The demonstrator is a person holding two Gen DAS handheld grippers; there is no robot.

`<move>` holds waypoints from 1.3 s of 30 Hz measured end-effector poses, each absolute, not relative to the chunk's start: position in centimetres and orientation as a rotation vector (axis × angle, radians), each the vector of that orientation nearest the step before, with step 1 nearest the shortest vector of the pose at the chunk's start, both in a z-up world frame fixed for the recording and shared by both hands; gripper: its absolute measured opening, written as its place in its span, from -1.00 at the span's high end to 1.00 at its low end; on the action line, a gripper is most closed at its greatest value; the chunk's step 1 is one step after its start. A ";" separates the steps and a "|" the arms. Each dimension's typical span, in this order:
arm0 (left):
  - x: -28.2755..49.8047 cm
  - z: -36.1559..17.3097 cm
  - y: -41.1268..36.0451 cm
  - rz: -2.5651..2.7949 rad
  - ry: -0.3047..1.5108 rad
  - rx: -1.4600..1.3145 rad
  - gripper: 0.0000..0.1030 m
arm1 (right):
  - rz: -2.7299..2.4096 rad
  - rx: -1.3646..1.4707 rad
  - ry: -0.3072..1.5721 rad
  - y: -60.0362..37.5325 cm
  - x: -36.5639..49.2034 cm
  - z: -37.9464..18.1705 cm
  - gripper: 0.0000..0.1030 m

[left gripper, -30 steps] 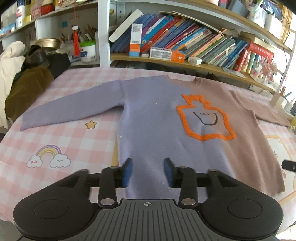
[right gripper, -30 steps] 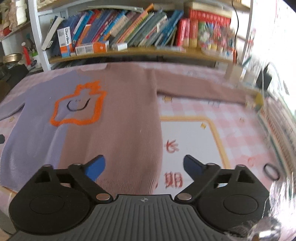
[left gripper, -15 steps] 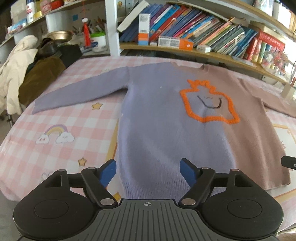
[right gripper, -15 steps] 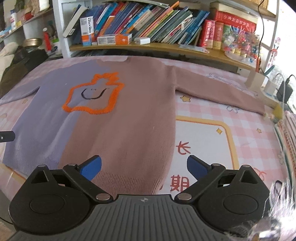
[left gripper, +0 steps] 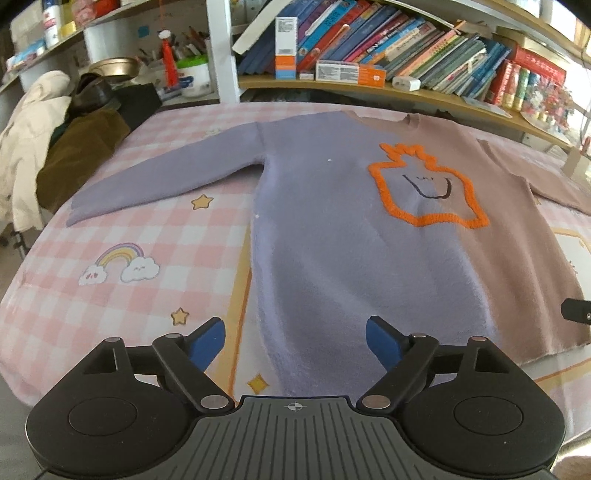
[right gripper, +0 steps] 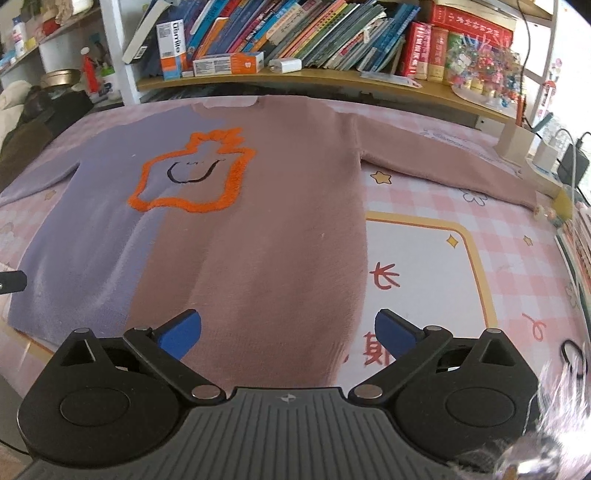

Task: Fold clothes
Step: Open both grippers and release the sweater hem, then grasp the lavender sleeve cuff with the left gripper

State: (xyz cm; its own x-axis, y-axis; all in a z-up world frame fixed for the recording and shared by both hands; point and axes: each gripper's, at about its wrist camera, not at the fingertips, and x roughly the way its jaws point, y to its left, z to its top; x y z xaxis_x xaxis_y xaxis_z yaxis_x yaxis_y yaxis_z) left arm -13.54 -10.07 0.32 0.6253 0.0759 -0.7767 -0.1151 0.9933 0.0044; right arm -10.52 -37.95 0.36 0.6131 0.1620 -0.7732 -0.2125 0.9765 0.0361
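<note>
The worktop (left gripper: 155, 236) wears a pink-and-white checked cloth printed with stars and a rainbow (left gripper: 120, 258). Behind it runs a wooden bookshelf (right gripper: 332, 79) packed with leaning books (right gripper: 325, 33), small boxes among them. Piled clothes (left gripper: 44, 147) sit at the far left edge. Bright daylight floods in from the right (right gripper: 569, 55).

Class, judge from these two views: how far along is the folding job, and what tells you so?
Done: the lilac and dusty-pink knitted sweater lies flat, face up, on the pink checked tablecloth, both sleeves spread out. In hand: nothing; the left hand-held gripper and right hand-held gripper are open above the hem. Left: every fold, as no sleeve or side is turned in.
</note>
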 end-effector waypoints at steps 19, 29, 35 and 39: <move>-11.0 -1.8 8.9 0.173 0.816 -0.237 -0.67 | -0.009 -0.036 0.873 -26.6 -13.8 0.8 -1.00; -8.8 -2.6 18.3 0.344 0.683 -0.449 -0.61 | -0.042 -0.072 0.892 -24.1 -14.5 1.4 -1.00; -7.4 -3.9 20.2 0.383 0.673 -0.506 -0.53 | -0.071 -0.086 0.895 -23.8 -14.9 1.7 -1.00; -6.9 -4.5 21.0 0.391 0.655 -0.540 -0.39 | -0.080 -0.100 0.895 -23.7 -15.0 1.9 -1.00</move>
State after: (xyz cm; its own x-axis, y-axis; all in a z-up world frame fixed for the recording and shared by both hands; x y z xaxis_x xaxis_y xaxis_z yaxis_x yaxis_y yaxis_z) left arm -6.93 21.04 -4.55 0.7297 0.1719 -0.6618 -0.5004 0.7939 -0.3455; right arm -15.00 -23.67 1.90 0.6229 -0.1115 -0.7743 0.0279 0.9923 -0.1205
